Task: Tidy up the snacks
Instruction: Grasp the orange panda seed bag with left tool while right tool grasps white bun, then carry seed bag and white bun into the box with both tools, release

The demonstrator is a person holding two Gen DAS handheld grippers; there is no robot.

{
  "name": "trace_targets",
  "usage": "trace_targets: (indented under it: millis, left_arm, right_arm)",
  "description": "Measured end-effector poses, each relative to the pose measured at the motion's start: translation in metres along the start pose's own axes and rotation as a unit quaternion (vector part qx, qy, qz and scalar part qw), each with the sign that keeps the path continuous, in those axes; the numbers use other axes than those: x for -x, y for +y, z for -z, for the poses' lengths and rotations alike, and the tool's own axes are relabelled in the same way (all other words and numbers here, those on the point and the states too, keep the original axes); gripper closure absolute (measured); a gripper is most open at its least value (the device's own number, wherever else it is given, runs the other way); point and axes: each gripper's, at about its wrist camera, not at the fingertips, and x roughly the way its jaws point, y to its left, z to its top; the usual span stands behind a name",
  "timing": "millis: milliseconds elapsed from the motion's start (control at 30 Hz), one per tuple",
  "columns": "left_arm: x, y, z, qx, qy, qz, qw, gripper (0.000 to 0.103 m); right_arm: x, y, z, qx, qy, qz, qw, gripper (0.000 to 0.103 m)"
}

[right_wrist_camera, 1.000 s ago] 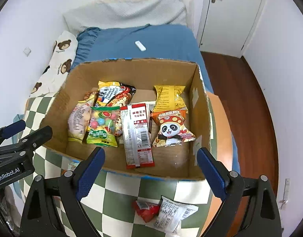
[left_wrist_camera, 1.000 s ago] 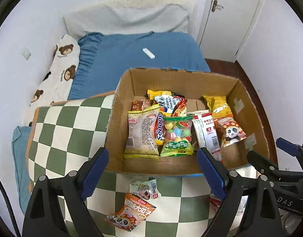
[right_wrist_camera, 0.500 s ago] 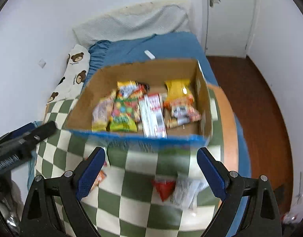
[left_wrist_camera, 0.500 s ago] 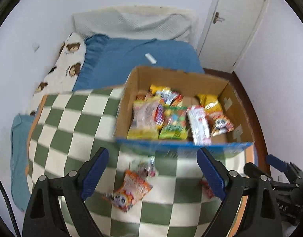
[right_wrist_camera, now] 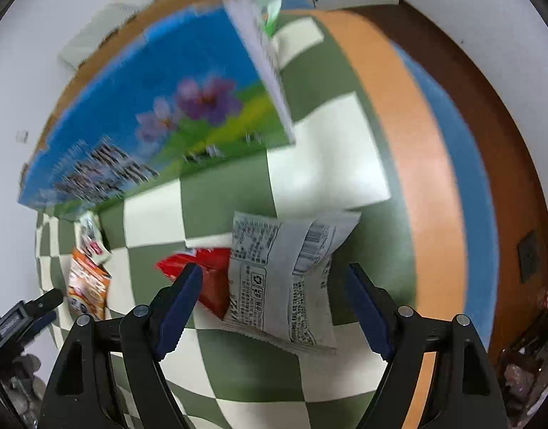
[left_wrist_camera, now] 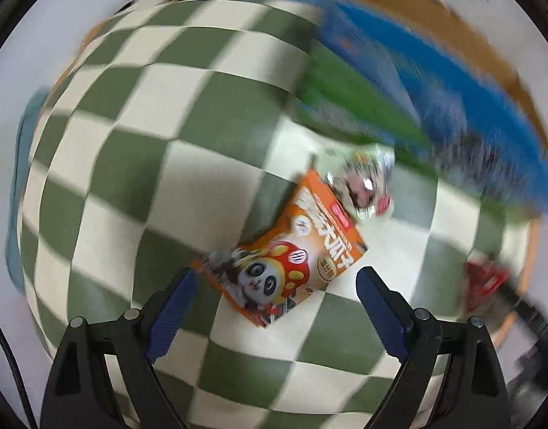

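Observation:
An orange panda snack packet (left_wrist_camera: 291, 257) lies on the green-and-white checkered cloth (left_wrist_camera: 148, 143), with a small clear packet (left_wrist_camera: 363, 186) overlapping its far end. My left gripper (left_wrist_camera: 275, 275) hangs open just above the orange packet, pointing straight down. In the right wrist view a white-grey packet (right_wrist_camera: 284, 275) lies printed side up, partly over a red packet (right_wrist_camera: 206, 271). My right gripper (right_wrist_camera: 274, 270) straddles both and its jaws are closing, though the pads are clear of them. The cardboard box (right_wrist_camera: 148, 107) with a blue flower print stands behind; its inside is hidden.
The box side (left_wrist_camera: 434, 71) rises close at the upper right in the left wrist view. The red packet (left_wrist_camera: 484, 282) lies at the right. An orange border (right_wrist_camera: 416, 143) edges the cloth, and past it are a blue sheet and brown floor (right_wrist_camera: 495, 114). The left gripper (right_wrist_camera: 23, 314) shows at lower left.
Both grippers have dropped from above the box to the checkered cloth in front of it. The box's contents have left view. The right jaws have narrowed.

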Motion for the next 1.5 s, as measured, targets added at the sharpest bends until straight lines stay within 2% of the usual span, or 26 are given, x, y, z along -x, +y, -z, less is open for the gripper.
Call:
trace_targets:
  millis: [67, 167, 200, 233, 267, 333, 400, 500, 567, 600, 667, 767, 933, 1067, 1200, 1267, 1333, 1400, 1500]
  left_arm:
    - [-0.012, -0.020, -0.002, -0.067, 0.007, -0.032, 0.9972, 0.012]
    - [-0.027, -0.050, -0.001, -0.165, 0.011, -0.070, 0.9838, 0.012]
    - [-0.033, -0.061, 0.001, -0.202, 0.012, -0.081, 0.9760, 0.012]
    - [-0.037, -0.067, 0.002, -0.225, 0.013, -0.086, 0.9703, 0.012]
    - [-0.041, -0.073, 0.002, -0.245, 0.014, -0.093, 0.9651, 0.012]
    - [-0.043, -0.077, 0.003, -0.263, 0.003, -0.093, 0.9601, 0.019]
    - [-0.042, -0.075, 0.004, -0.259, 0.001, -0.081, 0.9626, 0.042]
    - [-0.039, -0.054, 0.010, -0.208, 0.008, -0.053, 0.9768, 0.042]
    - [-0.040, -0.030, 0.024, -0.144, 0.031, -0.011, 0.9891, 0.042]
    - [-0.041, -0.018, 0.032, -0.114, 0.045, 0.009, 0.9925, 0.042]
    - [-0.044, 0.004, 0.052, -0.058, 0.067, 0.042, 0.9952, 0.042]
    - [-0.046, 0.025, 0.077, -0.005, 0.088, 0.074, 0.9934, 0.042]
    - [-0.054, 0.026, 0.099, -0.013, 0.104, 0.079, 0.9914, 0.038]
    - [-0.064, 0.017, 0.109, -0.044, 0.118, 0.074, 0.9892, 0.024]
    - [-0.065, -0.004, 0.119, -0.100, 0.114, 0.043, 0.9875, 0.023]
    - [-0.063, -0.006, 0.123, -0.102, 0.106, 0.037, 0.9884, 0.024]
    - [-0.060, -0.005, 0.126, -0.089, 0.102, 0.035, 0.9902, 0.033]
    - [-0.055, -0.006, 0.133, -0.080, 0.088, 0.024, 0.9926, 0.048]
    - [-0.051, 0.004, 0.131, -0.047, 0.074, 0.016, 0.9961, 0.048]
  right_arm:
    - [-0.010, 0.004, 0.001, 0.008, 0.003, 0.006, 1.000, 0.020]
    - [-0.021, 0.010, 0.001, 0.023, 0.009, 0.018, 1.000, 0.020]
    - [-0.023, 0.013, 0.001, 0.029, 0.007, 0.027, 0.999, 0.023]
    - [-0.025, 0.016, 0.002, 0.039, 0.002, 0.038, 0.999, 0.033]
    - [-0.026, 0.019, 0.003, 0.047, 0.000, 0.045, 0.998, 0.038]
    - [-0.026, 0.023, 0.007, 0.058, 0.000, 0.048, 0.997, 0.044]
    - [-0.023, 0.026, 0.016, 0.063, 0.005, 0.054, 0.997, 0.046]
    - [-0.021, 0.030, 0.042, 0.068, 0.015, 0.056, 0.996, 0.047]
    - [-0.022, 0.037, 0.066, 0.081, 0.024, 0.056, 0.995, 0.047]
    - [-0.023, 0.041, 0.077, 0.085, 0.029, 0.053, 0.995, 0.047]
    - [-0.026, 0.050, 0.102, 0.092, 0.039, 0.044, 0.994, 0.047]
    - [-0.030, 0.062, 0.130, 0.100, 0.048, 0.038, 0.993, 0.047]
    - [-0.033, 0.077, 0.153, 0.125, 0.046, 0.037, 0.990, 0.047]
    - [-0.039, 0.086, 0.155, 0.134, 0.049, 0.042, 0.989, 0.047]
    - [-0.038, 0.074, 0.150, 0.117, 0.052, 0.030, 0.991, 0.043]
    - [-0.041, 0.071, 0.153, 0.116, 0.051, 0.030, 0.991, 0.042]
    - [-0.040, 0.074, 0.154, 0.115, 0.049, 0.032, 0.992, 0.041]
    - [-0.037, 0.066, 0.145, 0.111, 0.045, 0.030, 0.992, 0.041]
    - [-0.031, 0.062, 0.145, 0.108, 0.037, 0.025, 0.993, 0.045]
